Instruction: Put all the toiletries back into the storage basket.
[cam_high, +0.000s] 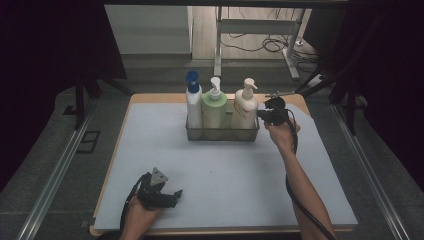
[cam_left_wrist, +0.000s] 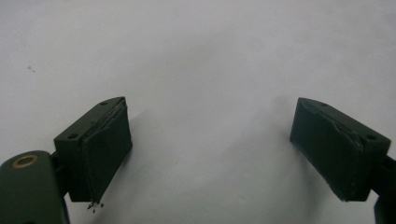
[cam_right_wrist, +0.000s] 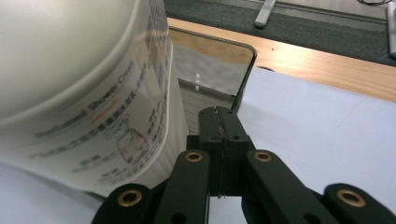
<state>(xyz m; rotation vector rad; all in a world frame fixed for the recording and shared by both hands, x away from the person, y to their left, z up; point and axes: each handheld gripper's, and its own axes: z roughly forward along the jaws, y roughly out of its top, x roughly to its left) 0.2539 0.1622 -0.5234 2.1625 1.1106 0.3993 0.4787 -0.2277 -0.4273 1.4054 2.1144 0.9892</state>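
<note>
So my right tool (cam_right_wrist: 219, 122) is pinched fully closed with nothing in it, just beside the cream bottle (cam_high: 245, 107) in the clear tray (cam_high: 222, 134); left tool (cam_left_wrist: 208, 140) gapes wide, well short of that tray.

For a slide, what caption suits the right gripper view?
Right gripper, jaws shut, empty, beside a cream pump bottle in a clear bin.

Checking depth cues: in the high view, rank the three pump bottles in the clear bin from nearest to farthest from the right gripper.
1. Cream bottle, right end of the clear bin, right beside the right gripper.
2. Green bottle, middle.
3. White bottle with blue pump, left end.
</note>
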